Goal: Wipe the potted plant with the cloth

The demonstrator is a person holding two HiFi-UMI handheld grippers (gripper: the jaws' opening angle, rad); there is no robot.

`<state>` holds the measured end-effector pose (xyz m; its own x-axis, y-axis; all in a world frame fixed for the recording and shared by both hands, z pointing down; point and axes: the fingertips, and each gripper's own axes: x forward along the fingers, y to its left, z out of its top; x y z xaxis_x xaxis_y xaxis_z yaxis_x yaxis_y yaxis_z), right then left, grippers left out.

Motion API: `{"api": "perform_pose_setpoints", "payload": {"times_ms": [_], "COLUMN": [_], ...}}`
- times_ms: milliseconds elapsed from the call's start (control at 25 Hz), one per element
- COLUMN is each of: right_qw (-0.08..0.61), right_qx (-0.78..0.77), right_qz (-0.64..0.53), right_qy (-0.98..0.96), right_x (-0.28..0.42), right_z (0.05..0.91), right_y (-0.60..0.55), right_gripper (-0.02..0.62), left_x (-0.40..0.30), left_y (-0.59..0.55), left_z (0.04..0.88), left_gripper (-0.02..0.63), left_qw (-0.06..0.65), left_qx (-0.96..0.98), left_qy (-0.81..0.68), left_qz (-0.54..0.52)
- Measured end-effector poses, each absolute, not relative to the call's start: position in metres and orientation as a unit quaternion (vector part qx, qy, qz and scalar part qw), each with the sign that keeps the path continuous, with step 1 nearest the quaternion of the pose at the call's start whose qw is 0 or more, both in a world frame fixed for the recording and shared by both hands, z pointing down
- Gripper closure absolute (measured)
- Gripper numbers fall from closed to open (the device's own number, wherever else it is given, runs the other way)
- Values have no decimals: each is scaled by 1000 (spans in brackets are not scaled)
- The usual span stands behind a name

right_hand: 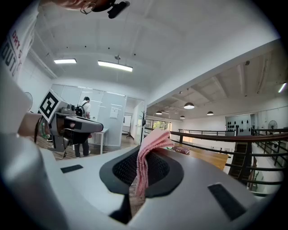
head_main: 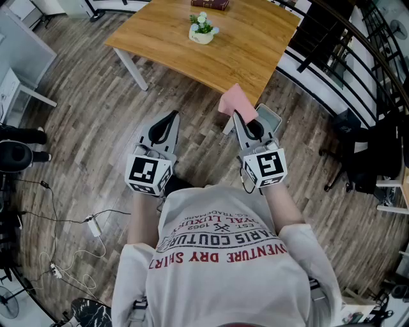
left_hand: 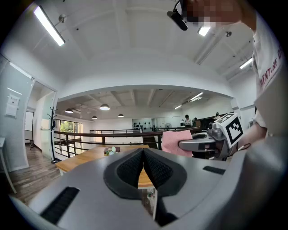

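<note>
Cloth (head_main: 235,100) sits pinched in the right tool (head_main: 239,117).

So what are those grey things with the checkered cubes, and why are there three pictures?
A person holds grabbing tongs in each hand. One picture comes from a camera on their head, looking down; the other two come from cameras riding on the tongs. The right tongs are shut on a pink cloth. The left tongs are shut and hold nothing. Ahead stands a wooden table with a small potted plant and a book on it.
</note>
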<state>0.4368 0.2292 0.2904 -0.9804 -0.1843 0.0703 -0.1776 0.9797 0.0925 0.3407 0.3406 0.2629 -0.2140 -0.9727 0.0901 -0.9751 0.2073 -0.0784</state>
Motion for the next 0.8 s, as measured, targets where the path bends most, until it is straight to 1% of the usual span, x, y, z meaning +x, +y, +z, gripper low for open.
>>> {"api": "perform_pose_setpoints", "payload": {"times_ms": [120,280,400,640,800], "right_qw": [37,15,16,27,32], "right_qx": [90,74,79,85,89], "right_qz": [-40,-30,-21,-8,-8], "right_qy": [-994,-997,-997,-996,-996], "right_x": [434,435,434,412,384], "right_z": [289,286,288,293,298], "right_y": [230,233,227,217,214], "right_gripper": [560,560,560,560,560], "left_x": [336,337,335,310,280], "left_y": [343,344,339,338,333], "left_z": [263,267,268,265,266], "left_gripper": [589,589,589,589,589], "left_qw": [13,14,15,20,20], "left_qx": [624,626,628,616,618], "left_qy": [-779,-777,-776,-785,-784], "left_qz": [57,65,67,60,54]}}
